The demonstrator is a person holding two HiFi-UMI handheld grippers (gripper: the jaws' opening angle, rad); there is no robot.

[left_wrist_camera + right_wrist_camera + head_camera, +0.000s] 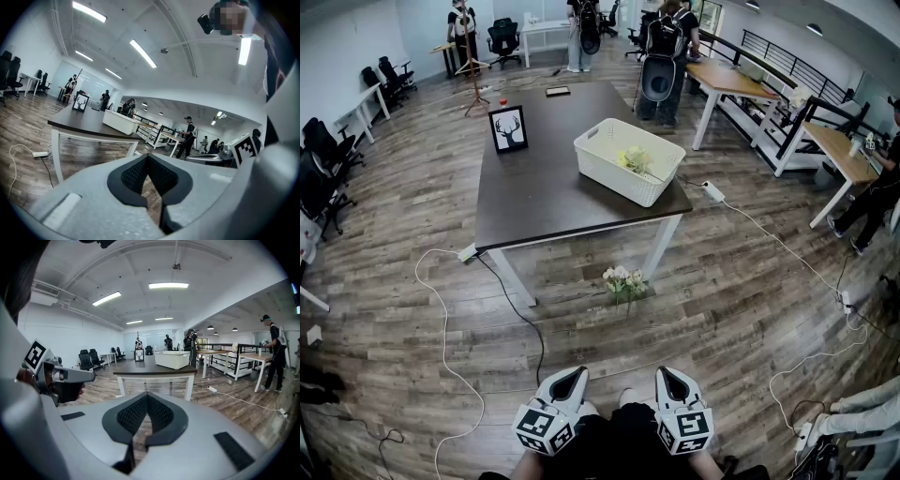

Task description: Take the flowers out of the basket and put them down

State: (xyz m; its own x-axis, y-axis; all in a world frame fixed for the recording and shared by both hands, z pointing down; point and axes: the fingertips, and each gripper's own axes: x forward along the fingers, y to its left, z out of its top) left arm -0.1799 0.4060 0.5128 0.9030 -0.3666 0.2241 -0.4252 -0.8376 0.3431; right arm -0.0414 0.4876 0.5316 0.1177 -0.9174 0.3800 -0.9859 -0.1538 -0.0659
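A white slatted basket (628, 161) stands on the near right corner of the dark table (544, 178), with a pale yellow-green bunch of flowers (635, 159) inside it. A second bunch of white flowers (623, 281) lies on the wood floor in front of the table. My left gripper (577, 373) and right gripper (666, 373) are held low and close to my body, well short of the table, both shut and empty. The right gripper view shows the basket (172, 359) far ahead on the table (154, 369); the left gripper view shows the basket (119, 122) off to the left.
A framed deer picture (508, 128) stands at the table's left edge. White cables (441, 319) and a power strip (712, 191) trail over the floor on both sides. Office chairs, other desks and several people fill the room's edges.
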